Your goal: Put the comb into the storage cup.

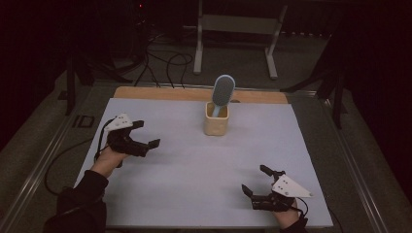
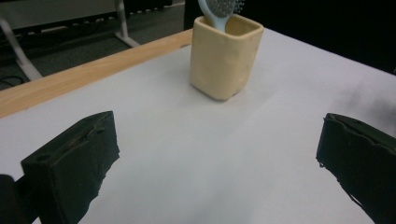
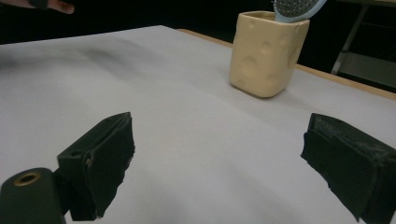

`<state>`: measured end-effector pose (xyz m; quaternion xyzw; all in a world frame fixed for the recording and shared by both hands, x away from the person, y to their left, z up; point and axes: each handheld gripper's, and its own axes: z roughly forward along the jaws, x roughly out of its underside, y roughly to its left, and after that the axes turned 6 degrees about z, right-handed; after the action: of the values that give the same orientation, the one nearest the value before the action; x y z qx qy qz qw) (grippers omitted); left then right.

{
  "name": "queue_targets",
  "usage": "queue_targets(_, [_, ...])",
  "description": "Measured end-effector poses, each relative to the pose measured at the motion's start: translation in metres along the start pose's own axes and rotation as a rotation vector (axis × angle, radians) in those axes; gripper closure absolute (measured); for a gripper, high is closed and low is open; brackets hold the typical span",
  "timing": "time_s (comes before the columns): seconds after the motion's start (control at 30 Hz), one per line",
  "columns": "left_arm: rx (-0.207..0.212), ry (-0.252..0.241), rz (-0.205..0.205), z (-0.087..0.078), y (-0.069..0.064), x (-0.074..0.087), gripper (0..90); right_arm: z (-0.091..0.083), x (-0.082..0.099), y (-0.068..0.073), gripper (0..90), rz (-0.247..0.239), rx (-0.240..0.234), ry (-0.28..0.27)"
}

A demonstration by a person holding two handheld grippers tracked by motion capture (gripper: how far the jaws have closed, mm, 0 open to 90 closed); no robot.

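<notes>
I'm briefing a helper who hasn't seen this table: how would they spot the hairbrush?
On the white table sheet, look toward the far middle for the cream square cup. The hairbrush stands in it, handle down, its light blue oval head rising above the rim.

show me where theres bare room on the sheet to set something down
Most of the white sheet is bare: the wide middle between the left gripper and right gripper, and both sides of the cream cup holding the blue hairbrush. Nowhere is crowded.
</notes>
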<state>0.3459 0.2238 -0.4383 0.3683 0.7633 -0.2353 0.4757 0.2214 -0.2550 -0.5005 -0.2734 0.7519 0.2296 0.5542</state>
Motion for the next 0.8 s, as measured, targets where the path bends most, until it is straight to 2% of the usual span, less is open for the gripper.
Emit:
queue_targets(0.13, [-0.004, 0.009, -0.002, -0.011, -0.003, 0.010, 0.0, 0.000, 0.000, 0.000, 8.8, -0.003, 0.000, 0.000])
queue_targets(0.27, [-0.019, 0.019, 0.020, -0.023, -0.008, 0.021, 0.0, 0.000, 0.000, 0.000, 8.8, -0.005, -0.001, -0.001])
queue_targets(0.4, [-0.026, 0.017, 0.014, -0.030, -0.011, 0.027, 0.0, 0.001, 0.000, 0.001, 8.8, -0.005, -0.001, 0.001])
queue_targets(0.43, [-0.037, 0.018, 0.006, -0.039, -0.014, 0.036, 0.0, 0.001, -0.001, 0.001, 8.8, -0.007, 0.000, 0.003])
queue_targets(0.8, [-0.044, 0.049, -0.013, -0.057, -0.026, 0.066, 0.0, 0.002, -0.001, 0.001, 8.8, -0.010, 0.002, 0.006])
